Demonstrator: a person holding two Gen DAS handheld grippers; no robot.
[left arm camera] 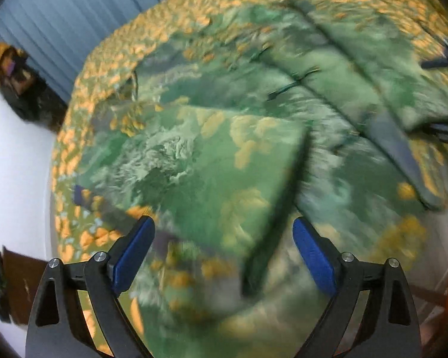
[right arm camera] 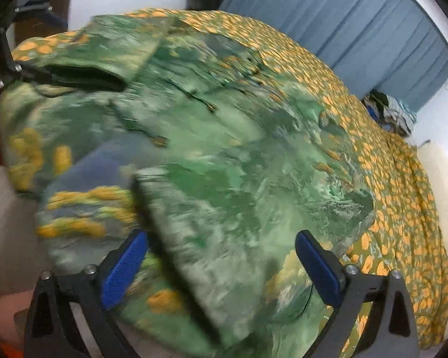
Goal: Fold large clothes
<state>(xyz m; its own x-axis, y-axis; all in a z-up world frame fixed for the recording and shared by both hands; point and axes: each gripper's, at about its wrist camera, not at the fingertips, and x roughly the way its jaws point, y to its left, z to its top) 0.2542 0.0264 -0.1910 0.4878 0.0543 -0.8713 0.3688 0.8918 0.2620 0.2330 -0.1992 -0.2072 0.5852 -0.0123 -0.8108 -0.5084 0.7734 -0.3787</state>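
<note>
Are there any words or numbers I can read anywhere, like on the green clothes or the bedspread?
No readable text: there are none in either view.
Green painted-pattern garment: only green and yellow patches, blurred, no letters.
Olive bedspread with orange spots: pattern only, no words.
Blue pleated curtain: plain.
Dark heap on the floor by the curtain: too blurred to tell whether it bears any label.

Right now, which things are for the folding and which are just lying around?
For the folding: green garment, left gripper, right gripper, both open.
Just lying around: flowered bedspread, blue curtain, heap of clothes.
</note>
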